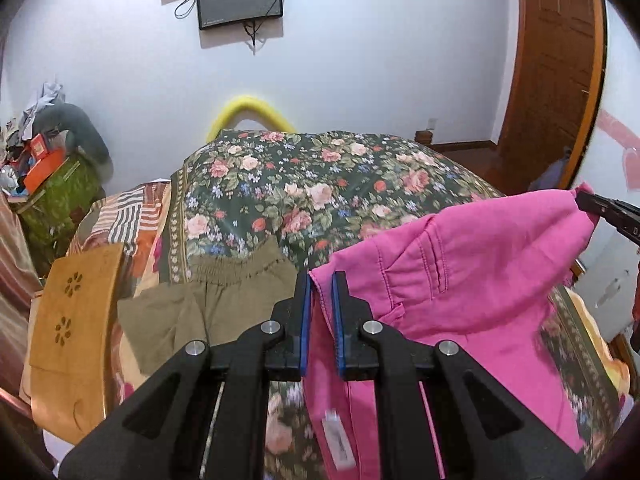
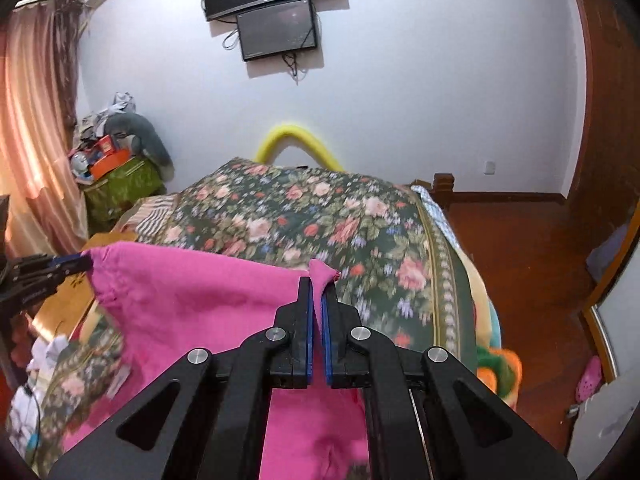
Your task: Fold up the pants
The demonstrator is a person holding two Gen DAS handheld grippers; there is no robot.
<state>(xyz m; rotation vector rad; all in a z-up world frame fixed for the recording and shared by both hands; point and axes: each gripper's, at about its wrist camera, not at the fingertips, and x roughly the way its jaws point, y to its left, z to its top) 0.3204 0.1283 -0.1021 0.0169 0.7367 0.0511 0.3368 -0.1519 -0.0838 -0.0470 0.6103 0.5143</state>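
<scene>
Left wrist view — left gripper (image 1: 321,280): fingers pressed together on one top corner of the pink pants (image 1: 460,280); a fold of cloth shows between the blue pads.
Left wrist view — pants, place: held up in the air over the near part of the flowered bed (image 1: 320,184), stretched to the right, where the right gripper (image 1: 584,198) grips the other corner.
Left wrist view — neighbour: olive shorts (image 1: 224,296) lie flat on the bed just left of the pants.

Right wrist view — right gripper (image 2: 318,280): clamped on a small tuft of pink cloth that pokes out past the tips.
Right wrist view — pants, axis: the held edge runs left to right between the two grippers; the long axis hangs downward, legs toward the near side and out of sight.
Right wrist view — risk: the right bite looks shallow, so a sharp pull may let the corner slip and the spread collapse.
Right wrist view — risk: laid down too far left, the pants may cover the shorts.
</scene>
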